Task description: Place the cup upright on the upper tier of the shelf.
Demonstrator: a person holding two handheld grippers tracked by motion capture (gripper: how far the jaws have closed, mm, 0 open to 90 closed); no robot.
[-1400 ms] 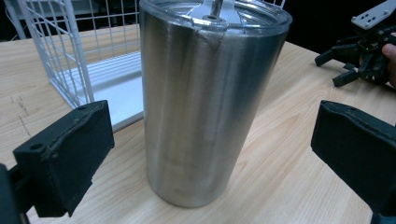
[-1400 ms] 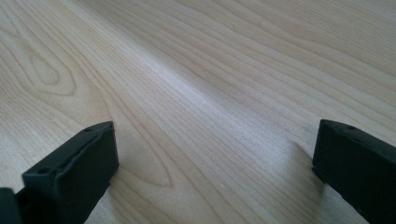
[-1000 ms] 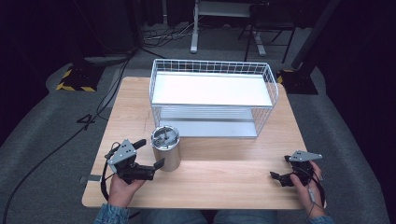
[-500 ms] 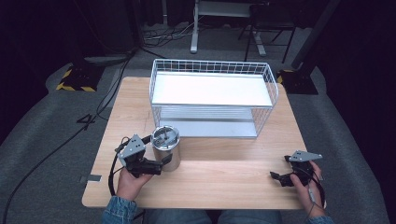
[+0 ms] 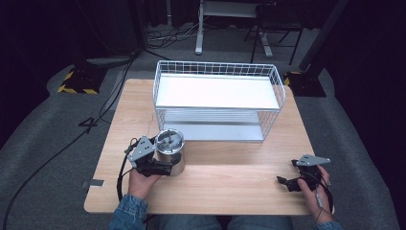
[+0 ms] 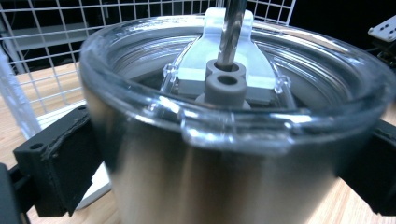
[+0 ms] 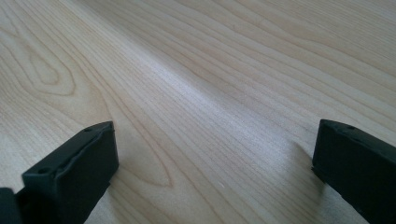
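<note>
A steel tumbler with a clear lid and a metal straw stands on the wooden table, in front of the left end of the wire rack. My left gripper reaches it from the left, jaws spread wide. In the left gripper view the tumbler sits between the two black jaws, one close against each side of its wall. My right gripper rests low near the table's front right corner, open, with bare wood between its fingertips.
A white two-level wire rack spans the back half of the table, just behind the tumbler. Cables trail from both grippers. Dark floor and stand legs lie beyond the table's far edge.
My left gripper has moved right and slightly forward, from beside the tumbler to straddling it. The right gripper and the tumbler have stayed in place.
</note>
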